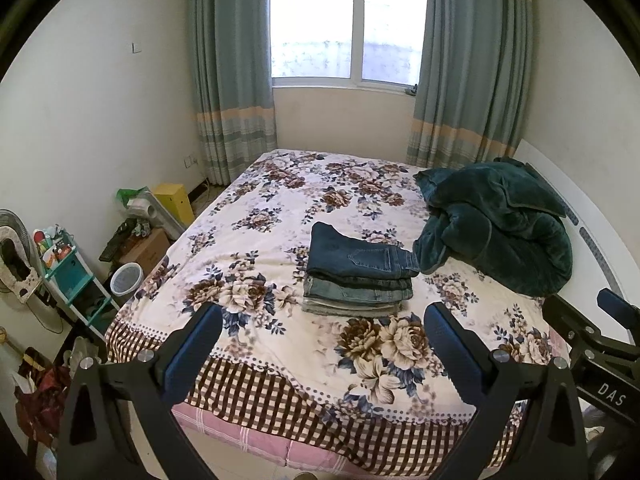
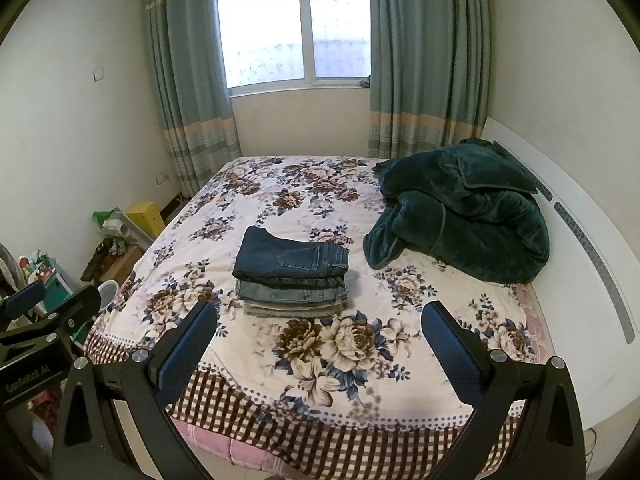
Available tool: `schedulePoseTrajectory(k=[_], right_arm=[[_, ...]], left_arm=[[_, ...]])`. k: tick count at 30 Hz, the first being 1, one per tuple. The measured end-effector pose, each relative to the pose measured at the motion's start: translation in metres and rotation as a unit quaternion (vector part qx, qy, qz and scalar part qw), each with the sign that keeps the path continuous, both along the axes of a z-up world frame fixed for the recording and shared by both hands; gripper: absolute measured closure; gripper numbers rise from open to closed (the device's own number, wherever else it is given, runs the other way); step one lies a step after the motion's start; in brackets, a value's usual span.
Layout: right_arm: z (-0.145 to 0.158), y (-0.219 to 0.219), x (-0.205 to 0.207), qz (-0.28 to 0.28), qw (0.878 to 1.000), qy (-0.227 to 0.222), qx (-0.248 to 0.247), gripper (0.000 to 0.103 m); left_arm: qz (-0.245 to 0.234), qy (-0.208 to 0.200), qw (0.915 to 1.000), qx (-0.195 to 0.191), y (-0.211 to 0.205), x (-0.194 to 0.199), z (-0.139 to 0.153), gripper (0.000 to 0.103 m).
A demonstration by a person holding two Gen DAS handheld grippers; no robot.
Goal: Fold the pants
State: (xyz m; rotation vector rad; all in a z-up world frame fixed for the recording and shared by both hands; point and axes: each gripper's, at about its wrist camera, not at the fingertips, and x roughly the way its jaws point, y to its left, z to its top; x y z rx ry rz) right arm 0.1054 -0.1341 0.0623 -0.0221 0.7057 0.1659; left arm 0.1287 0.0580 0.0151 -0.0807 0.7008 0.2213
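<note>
A stack of folded jeans (image 1: 358,270) lies in the middle of the floral bedspread (image 1: 260,216), a dark blue pair on top of paler ones. The stack also shows in the right wrist view (image 2: 292,274). My left gripper (image 1: 322,316) is open and empty, held above the foot of the bed, short of the stack. My right gripper (image 2: 318,314) is open and empty too, beside the left one. The right gripper's body shows at the right edge of the left wrist view (image 1: 592,336).
A crumpled dark green blanket (image 1: 496,228) lies at the right of the bed by the white headboard (image 1: 600,216). Boxes, a white bin (image 1: 126,278) and a teal shelf (image 1: 68,276) crowd the floor at the left. A curtained window is behind.
</note>
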Motion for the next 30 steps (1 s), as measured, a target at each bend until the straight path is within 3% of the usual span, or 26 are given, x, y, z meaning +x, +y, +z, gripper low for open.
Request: schedulePoseTrajectory(k=[30], right_arm=[[0.0001, 0.0006, 0.0035, -0.004, 1.000, -0.002, 0.003, 0.000]], left_arm=[[0.009, -0.002, 1.0000, -0.001, 0.0007, -0.0072, 0.0035, 0.000]])
